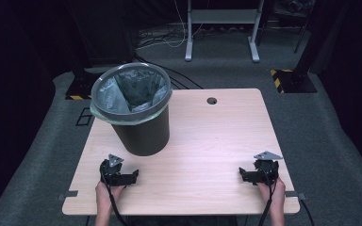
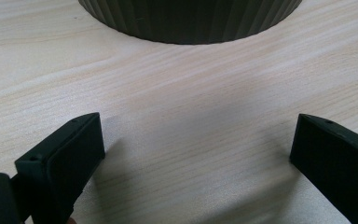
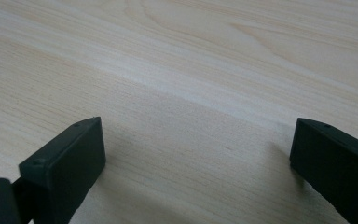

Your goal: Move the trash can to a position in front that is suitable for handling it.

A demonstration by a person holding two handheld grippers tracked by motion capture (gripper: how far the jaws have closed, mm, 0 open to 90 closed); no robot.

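A dark ribbed waste bin (image 1: 140, 123) lined with a clear plastic bag (image 1: 131, 92) stands on the left half of the light wooden table (image 1: 207, 141). My left gripper (image 1: 122, 172) rests on the table just in front of the bin, held by a hand, its jaws wide apart with nothing between them. In the left gripper view the bin's ribbed base (image 2: 191, 21) is close ahead of the left gripper (image 2: 196, 144). My right gripper (image 1: 257, 170) rests near the table's front right, open and empty. The right gripper (image 3: 196, 149) faces bare wood.
A round cable hole (image 1: 211, 100) sits at the table's back middle. Beyond the table, on grey carpet, are white desk legs (image 1: 221, 33), cables and a stand with yellow-black tape (image 1: 290, 80). Metal brackets (image 1: 68, 194) mark the front corners.
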